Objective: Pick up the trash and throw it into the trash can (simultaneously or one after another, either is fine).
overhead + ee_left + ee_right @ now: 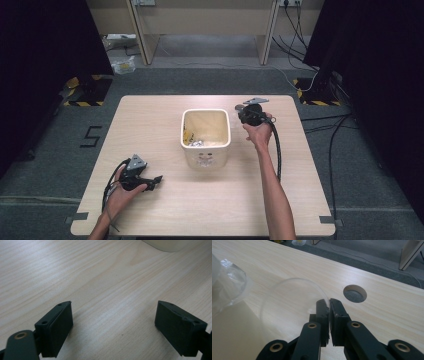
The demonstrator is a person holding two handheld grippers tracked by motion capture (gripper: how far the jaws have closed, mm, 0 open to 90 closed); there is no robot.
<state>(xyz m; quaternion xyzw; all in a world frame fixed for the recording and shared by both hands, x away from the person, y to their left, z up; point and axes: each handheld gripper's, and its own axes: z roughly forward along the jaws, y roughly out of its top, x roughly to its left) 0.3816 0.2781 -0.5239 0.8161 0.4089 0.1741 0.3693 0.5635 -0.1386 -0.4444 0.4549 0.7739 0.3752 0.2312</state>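
Note:
My right gripper (329, 302) is shut on the rim of a clear plastic cup (297, 279), which it holds above the light wooden table (374, 315). In the high view this gripper (248, 116) hangs beside the back right corner of a cream bin (206, 154) at the table's middle. The bin holds some crumpled wrappers (197, 142). My left gripper (156, 179) rests low over the front left of the table, and its jaws (113, 312) stand wide open with only bare wood between them.
A round cable hole (354, 293) is cut in the table just past the cup. The bin's cream wall (234, 327) rises close at the lower left of the right gripper view. Desk legs and cables stand on the floor beyond the table.

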